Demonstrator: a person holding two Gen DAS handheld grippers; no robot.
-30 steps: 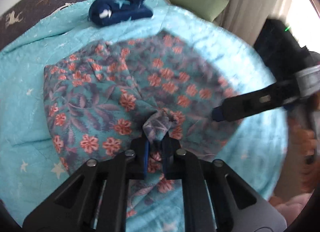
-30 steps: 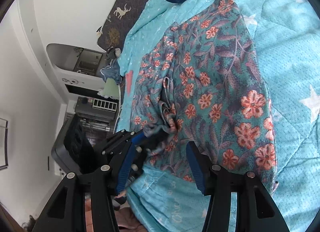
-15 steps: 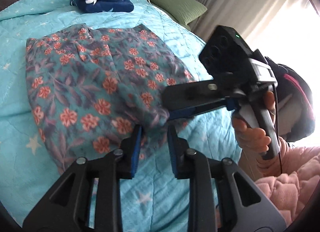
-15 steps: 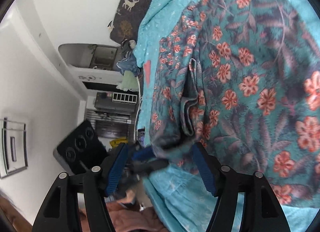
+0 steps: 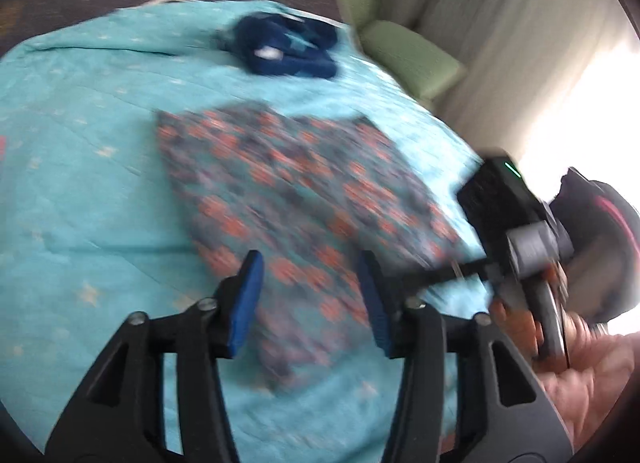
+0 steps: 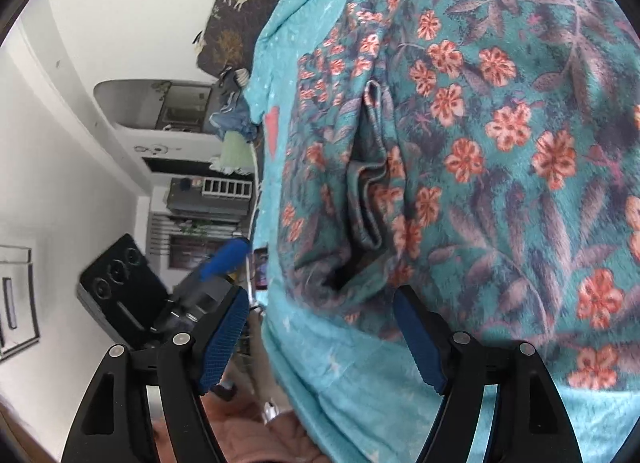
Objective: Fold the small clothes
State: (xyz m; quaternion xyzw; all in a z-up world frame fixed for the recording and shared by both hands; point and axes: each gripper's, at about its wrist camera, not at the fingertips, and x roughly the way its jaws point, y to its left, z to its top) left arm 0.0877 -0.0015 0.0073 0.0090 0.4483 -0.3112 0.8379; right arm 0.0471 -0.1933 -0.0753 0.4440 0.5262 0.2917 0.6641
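A teal floral garment (image 5: 288, 191) with orange flowers lies folded flat on the turquoise star quilt (image 5: 80, 191). My left gripper (image 5: 312, 303) is open and empty, just above the garment's near edge. The view is blurred by motion. The right gripper body (image 5: 516, 239) shows at the garment's right edge there. In the right wrist view my right gripper (image 6: 324, 339) is open and empty, at the near edge of the garment (image 6: 480, 151), whose bunched fold (image 6: 370, 191) lies ahead of the fingers.
A folded navy star-print garment (image 5: 284, 49) lies at the far side of the quilt. A green cushion (image 5: 408, 55) sits beyond the bed. The quilt edge (image 6: 296, 359) drops off left of the right gripper. The left gripper (image 6: 224, 259) hangs off the bed there.
My left gripper has opened and let go of the floral garment, then pulled back. The garment now lies flat. My right gripper stays open and has moved closer to the garment.
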